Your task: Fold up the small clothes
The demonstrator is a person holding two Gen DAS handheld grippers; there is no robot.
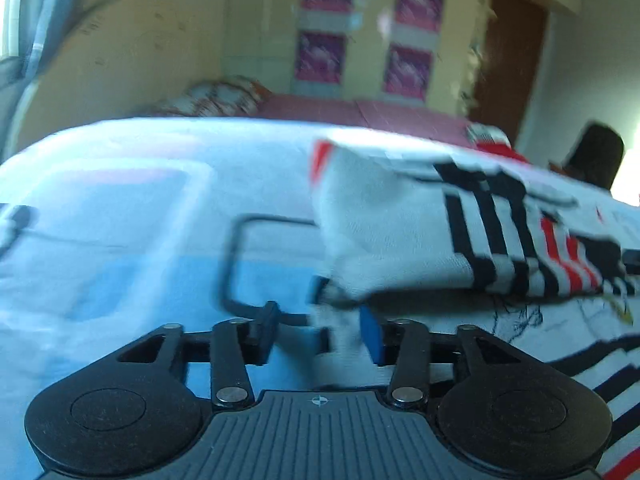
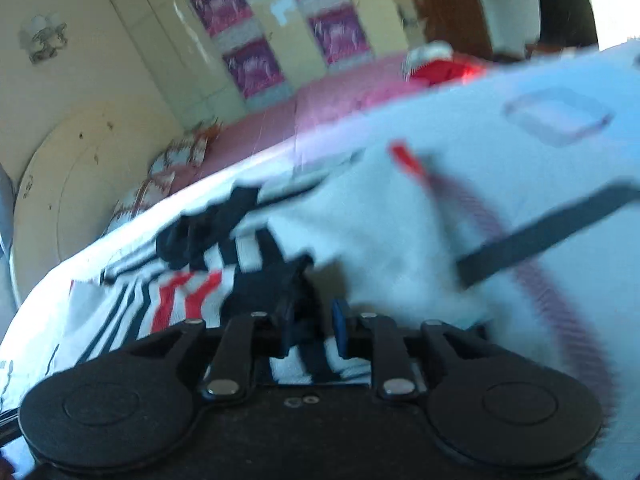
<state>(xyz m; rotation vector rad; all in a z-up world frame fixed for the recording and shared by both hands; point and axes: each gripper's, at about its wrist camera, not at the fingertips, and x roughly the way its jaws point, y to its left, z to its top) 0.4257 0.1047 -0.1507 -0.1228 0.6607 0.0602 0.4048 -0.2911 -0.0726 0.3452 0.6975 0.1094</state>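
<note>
Releasing striped garment [image 1: 500,248]: left gripper [image 1: 320,336] and right gripper [image 2: 312,332] part-open, cloth between, grip unclear; withdraw level, avoid dragging fold.

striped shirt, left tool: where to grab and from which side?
Take the striped shirt at its plain white folded edge nearest the left tool, low and from the near side along the sheet. That edge is lifted clear, with shadow under it, so a finger should slip beneath. The striped end looks bunched and thicker. Blur hides whether the cloth between the fingers is pinched.
</note>
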